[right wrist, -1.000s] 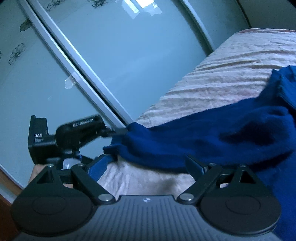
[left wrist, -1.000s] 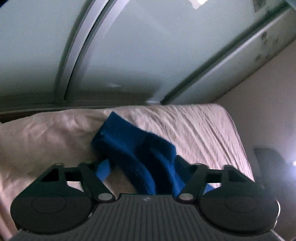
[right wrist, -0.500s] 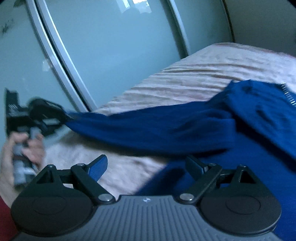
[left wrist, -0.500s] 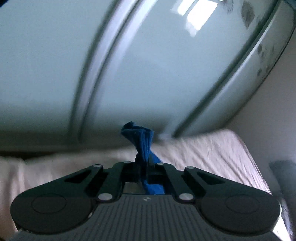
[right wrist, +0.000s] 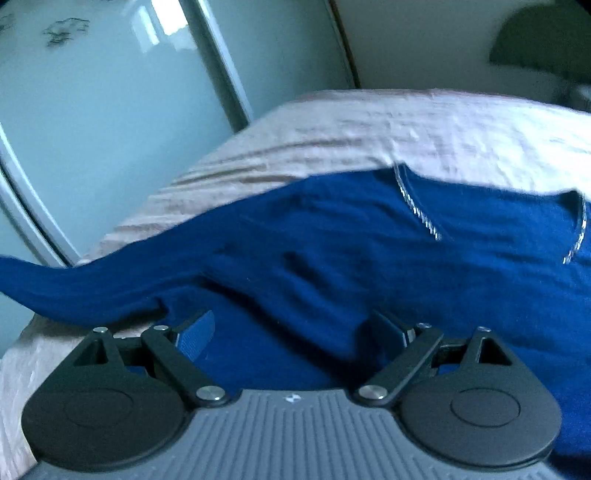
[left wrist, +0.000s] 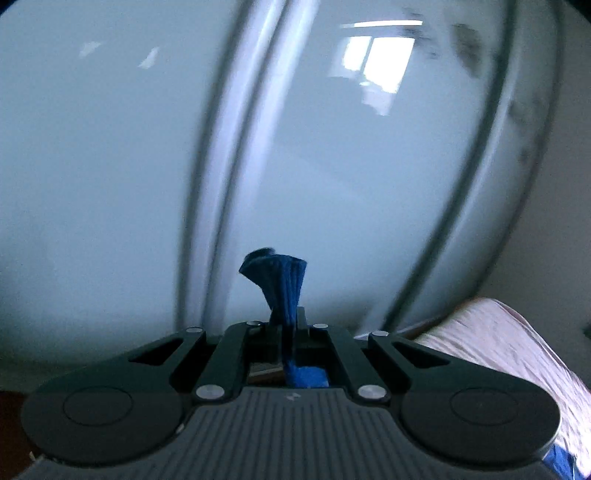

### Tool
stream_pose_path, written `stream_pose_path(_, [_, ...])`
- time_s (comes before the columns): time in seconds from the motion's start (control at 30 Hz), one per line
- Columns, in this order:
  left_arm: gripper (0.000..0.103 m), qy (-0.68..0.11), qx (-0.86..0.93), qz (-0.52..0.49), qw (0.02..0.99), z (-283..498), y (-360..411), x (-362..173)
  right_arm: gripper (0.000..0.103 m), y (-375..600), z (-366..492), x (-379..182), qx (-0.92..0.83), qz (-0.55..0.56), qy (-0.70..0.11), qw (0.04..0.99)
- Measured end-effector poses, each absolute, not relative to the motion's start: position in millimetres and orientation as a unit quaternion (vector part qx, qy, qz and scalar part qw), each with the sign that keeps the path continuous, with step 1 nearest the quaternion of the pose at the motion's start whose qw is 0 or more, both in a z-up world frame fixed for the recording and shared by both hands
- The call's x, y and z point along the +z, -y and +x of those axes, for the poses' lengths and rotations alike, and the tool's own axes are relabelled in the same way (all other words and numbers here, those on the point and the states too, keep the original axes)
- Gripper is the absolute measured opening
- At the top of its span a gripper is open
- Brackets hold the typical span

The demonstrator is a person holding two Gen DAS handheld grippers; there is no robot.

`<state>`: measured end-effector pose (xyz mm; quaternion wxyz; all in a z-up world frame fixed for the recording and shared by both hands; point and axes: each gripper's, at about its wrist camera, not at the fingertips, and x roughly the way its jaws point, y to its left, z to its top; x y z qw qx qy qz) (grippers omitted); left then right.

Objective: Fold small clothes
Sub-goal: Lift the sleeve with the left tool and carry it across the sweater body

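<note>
My left claw [left wrist: 286,325] was clenched on a bunched end of the blue garment [right wrist: 332,258]. My right claw [right wrist: 295,332] stood wide open, empty, over the garment spread on the bed [right wrist: 369,136], one end trailing off its left edge.

Frosted pale-green sliding doors [left wrist: 332,184] with grey frames fill the back; a bright window reflection [left wrist: 376,74] sits high on the glass, faint dark floral prints [right wrist: 62,31] near the top. Bed [right wrist: 406,125] with wrinkled pinkish sheet beside them; beige wall [right wrist: 424,44] behind, dim light.
</note>
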<state>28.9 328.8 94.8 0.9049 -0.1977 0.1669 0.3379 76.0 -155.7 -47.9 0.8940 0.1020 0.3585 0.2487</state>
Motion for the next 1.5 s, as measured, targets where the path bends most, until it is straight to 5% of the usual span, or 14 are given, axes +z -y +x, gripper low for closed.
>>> stream_pose_path(0.57, [0.003,-0.205,0.102,-0.086,0.97,131.2,-124.3,111.4,0.092,220.9,9.8,-27.2,0.18,0.078,-0.302,0.933])
stream_pose_path(1.5, [0.003,-0.276,-0.15,0.029,0.949,114.7,170.6,54.0,0.092,304.9,-59.3,-40.4,0.092,0.086,-0.304,0.944])
